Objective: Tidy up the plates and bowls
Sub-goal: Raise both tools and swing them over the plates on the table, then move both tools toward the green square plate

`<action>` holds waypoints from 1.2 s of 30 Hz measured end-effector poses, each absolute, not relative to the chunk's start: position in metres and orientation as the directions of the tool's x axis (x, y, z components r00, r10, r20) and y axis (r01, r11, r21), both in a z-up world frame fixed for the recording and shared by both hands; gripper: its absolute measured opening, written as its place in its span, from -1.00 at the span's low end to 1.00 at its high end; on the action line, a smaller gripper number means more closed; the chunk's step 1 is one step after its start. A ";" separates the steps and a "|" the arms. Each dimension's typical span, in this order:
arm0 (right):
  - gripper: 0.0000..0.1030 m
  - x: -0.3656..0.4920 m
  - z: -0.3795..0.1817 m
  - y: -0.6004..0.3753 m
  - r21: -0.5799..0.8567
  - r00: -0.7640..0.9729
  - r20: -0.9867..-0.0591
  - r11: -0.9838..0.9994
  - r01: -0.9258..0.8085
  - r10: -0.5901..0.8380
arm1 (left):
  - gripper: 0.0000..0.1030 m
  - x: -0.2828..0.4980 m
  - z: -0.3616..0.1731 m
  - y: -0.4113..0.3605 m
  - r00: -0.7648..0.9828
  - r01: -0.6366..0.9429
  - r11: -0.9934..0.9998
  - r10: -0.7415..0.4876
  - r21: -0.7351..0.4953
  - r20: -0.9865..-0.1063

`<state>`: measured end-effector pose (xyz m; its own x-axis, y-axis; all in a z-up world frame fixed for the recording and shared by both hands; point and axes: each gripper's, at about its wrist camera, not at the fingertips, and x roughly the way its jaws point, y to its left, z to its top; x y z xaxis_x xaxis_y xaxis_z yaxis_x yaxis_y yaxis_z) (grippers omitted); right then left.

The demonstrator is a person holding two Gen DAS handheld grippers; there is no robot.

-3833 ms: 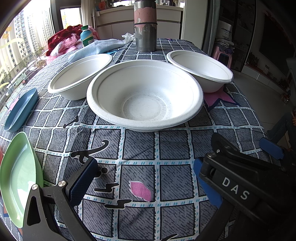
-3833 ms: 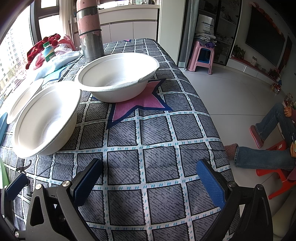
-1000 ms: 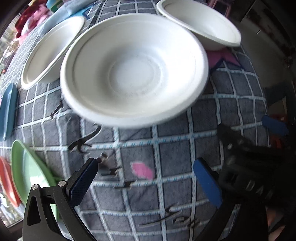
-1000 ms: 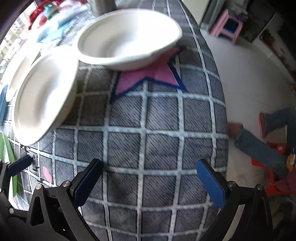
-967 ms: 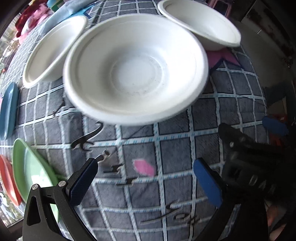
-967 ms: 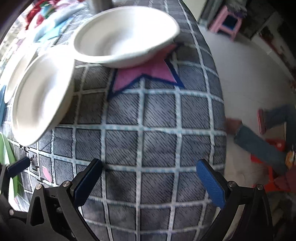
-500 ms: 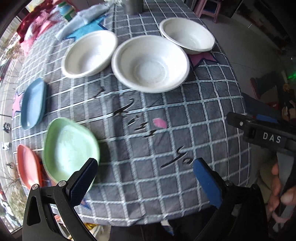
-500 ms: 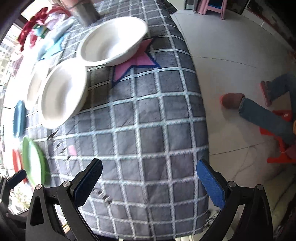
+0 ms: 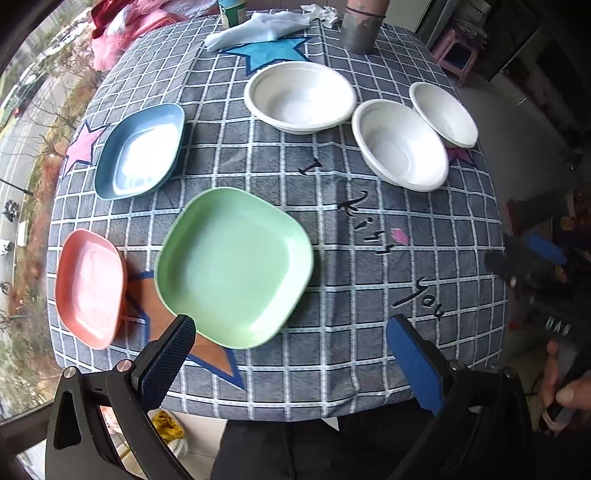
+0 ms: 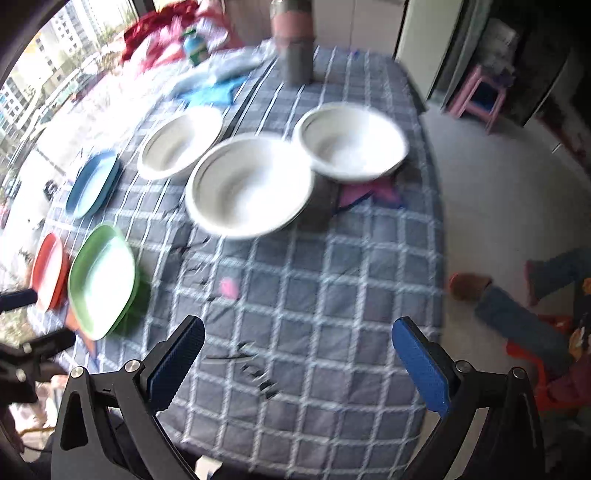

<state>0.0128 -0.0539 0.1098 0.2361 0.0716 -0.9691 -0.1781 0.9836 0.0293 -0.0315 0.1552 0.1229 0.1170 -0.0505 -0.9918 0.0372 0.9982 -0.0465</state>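
Both grippers (image 9: 288,354) (image 10: 295,354) wide open, empty, above table edge; plates (image 9: 232,266) at nine o'clock, bowls (image 9: 400,144) at one; risk of clipping a rim, sliding dish off.

A worktop under a grey checked cloth with white grid lines and coloured stars (image 9: 258,155) fills the centre of both views. A tall window (image 10: 40,74) at upper left shows daylight and apartment blocks. At upper right lie a pale tiled floor (image 10: 491,192), a small pink plastic stool (image 10: 480,98) and white cabinet doors (image 10: 369,26).
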 end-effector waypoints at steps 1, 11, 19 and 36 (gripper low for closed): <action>0.98 0.009 0.111 -0.049 0.029 0.220 -0.973 0.983 -0.183 0.070 | 1.00 -0.028 0.123 0.160 0.113 0.050 0.998 -0.042 -0.036 -0.993; 0.98 0.000 0.117 -0.023 0.036 0.149 -0.987 0.991 -0.130 0.056 | 1.00 -0.001 0.126 0.180 0.093 0.188 0.980 -0.084 -0.065 -0.992; 0.98 -0.003 0.096 -0.015 0.045 0.040 -0.998 0.999 -0.003 0.045 | 1.00 -0.002 0.111 0.197 0.032 0.269 0.962 -0.055 -0.045 -0.998; 0.98 -0.001 0.082 0.036 0.110 -0.093 -0.989 0.991 0.072 0.116 | 1.00 0.006 0.103 0.253 0.020 0.202 0.974 -0.106 -0.100 -0.994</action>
<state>-0.0014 0.0360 0.0819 -0.0932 0.1161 -0.9889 0.0720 0.9914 0.1096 0.0060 0.2526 0.1028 0.0202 -0.1064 -0.9941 0.2023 0.9742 -0.1001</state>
